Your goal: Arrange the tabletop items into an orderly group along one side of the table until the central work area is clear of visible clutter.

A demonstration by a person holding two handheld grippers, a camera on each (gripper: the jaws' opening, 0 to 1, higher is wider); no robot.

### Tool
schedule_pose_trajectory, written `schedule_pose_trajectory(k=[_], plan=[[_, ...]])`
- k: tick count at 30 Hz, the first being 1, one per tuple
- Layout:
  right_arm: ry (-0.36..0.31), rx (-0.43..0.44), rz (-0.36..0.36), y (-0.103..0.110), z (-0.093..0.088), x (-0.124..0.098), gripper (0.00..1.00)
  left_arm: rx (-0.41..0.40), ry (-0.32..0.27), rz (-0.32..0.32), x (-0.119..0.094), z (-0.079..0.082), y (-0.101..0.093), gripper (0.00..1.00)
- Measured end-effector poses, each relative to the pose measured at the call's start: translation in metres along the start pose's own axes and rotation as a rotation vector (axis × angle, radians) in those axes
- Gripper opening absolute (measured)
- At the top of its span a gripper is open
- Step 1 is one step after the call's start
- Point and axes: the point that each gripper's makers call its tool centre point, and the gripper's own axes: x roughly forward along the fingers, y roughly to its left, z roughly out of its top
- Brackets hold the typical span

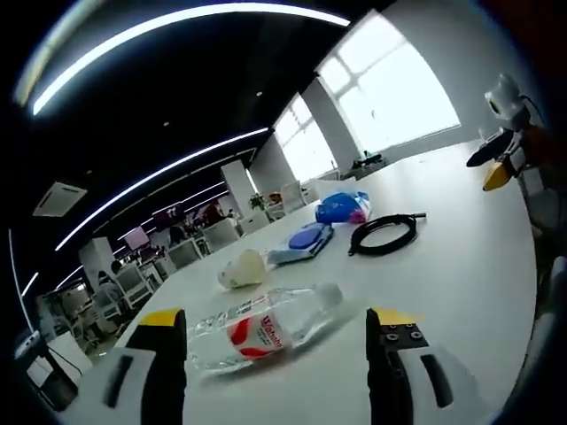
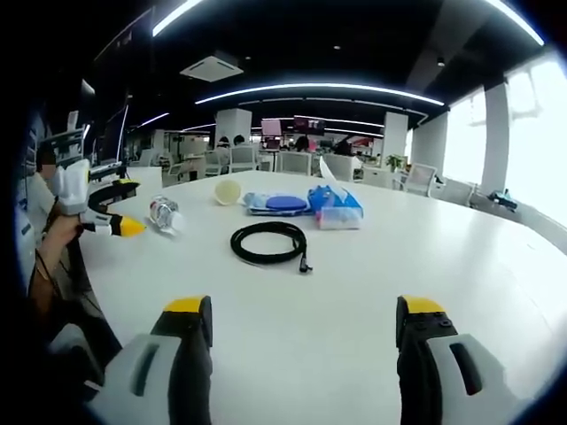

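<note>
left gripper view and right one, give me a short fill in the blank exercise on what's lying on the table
1. The clear water bottle lies on its ____ ahead of the open left claw.
2. The black cable is wound into a ____ on the white table.
3. The blue pack sits to the ____ of the cable in the right gripper view, beyond the open right claw.

Missing words: side; coil; right
</note>
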Motion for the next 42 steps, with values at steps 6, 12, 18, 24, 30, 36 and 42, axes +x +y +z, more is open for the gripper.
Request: schedule_pose_trajectory(k=[6, 12, 18, 24, 30, 36, 42], plan=[[0.005, 0.0, 0.002, 0.001, -0.001, 0.001, 0.83, 0.03, 0.005, -0.011, 0.006, 0.0, -0.004, 0.83], [0.007, 0.001, 0.002, 0.001, -0.001, 0.001, 0.83, 0.055, 0.01, -0.013, 0.009, 0.001, -0.004, 0.82], [0.007, 0.001, 0.002, 0.001, -0.001, 0.002, 0.83, 0.093, 0.014, -0.012, 0.014, 0.002, -0.004, 0.82], [0.011, 0.002, 0.005, 0.001, -0.001, 0.004, 0.83, 0.166, 0.028, -0.015, 0.02, 0.004, -0.006, 0.82], [0.013, 0.003, 0.006, 0.001, -0.001, 0.006, 0.82, 0.208, 0.039, -0.034, 0.028, 0.005, -0.012, 0.82], [0.016, 0.004, 0.007, 0.0, -0.002, 0.006, 0.82, 0.21, 0.032, -0.047, 0.031, 0.006, -0.016, 0.81], [0.015, 0.007, 0.007, -0.001, -0.002, 0.007, 0.82, 0.297, 0.051, -0.043, 0.036, 0.005, -0.02, 0.81]])
